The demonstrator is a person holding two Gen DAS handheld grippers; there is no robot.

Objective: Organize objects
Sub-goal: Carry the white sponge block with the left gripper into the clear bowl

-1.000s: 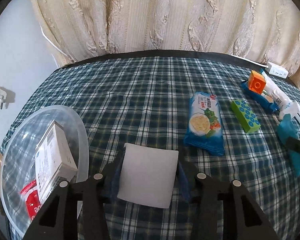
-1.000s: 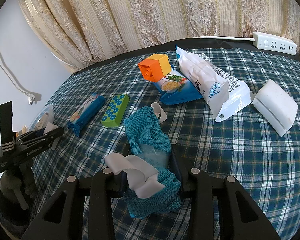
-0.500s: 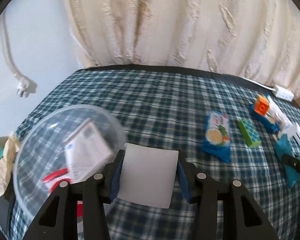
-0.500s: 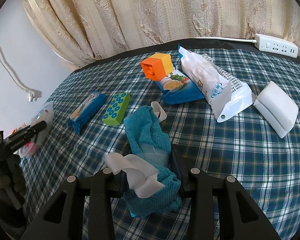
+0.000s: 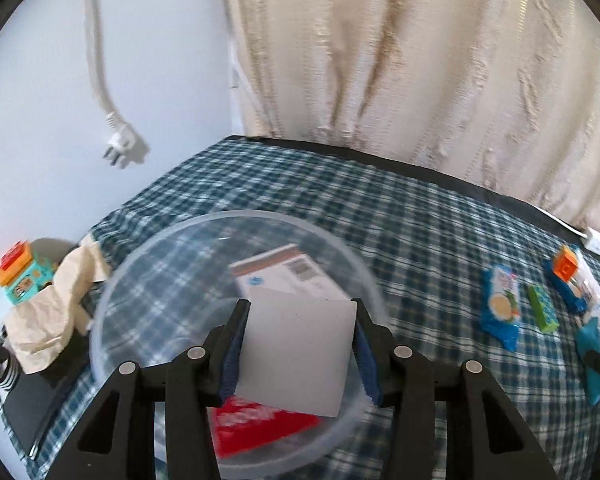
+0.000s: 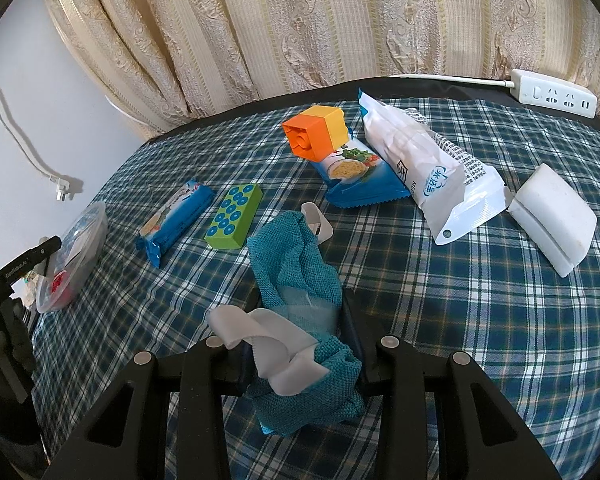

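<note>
Teal cloth [image 6: 296, 280] between black jaws

The setting reads as a room in a home. A table spread with a blue-and-white checked cloth [image 6: 460, 320] stands against heavy cream curtains with a woven floral pattern [image 6: 300, 20] along its far edge. A white power strip [image 6: 556, 94] lies at the far right corner, and a loose white plug on its cord [image 5: 118, 144] hangs against the plain pale wall [image 5: 40, 120] beyond the left edge. Snack packets and toy bricks are scattered on the cloth.
</note>
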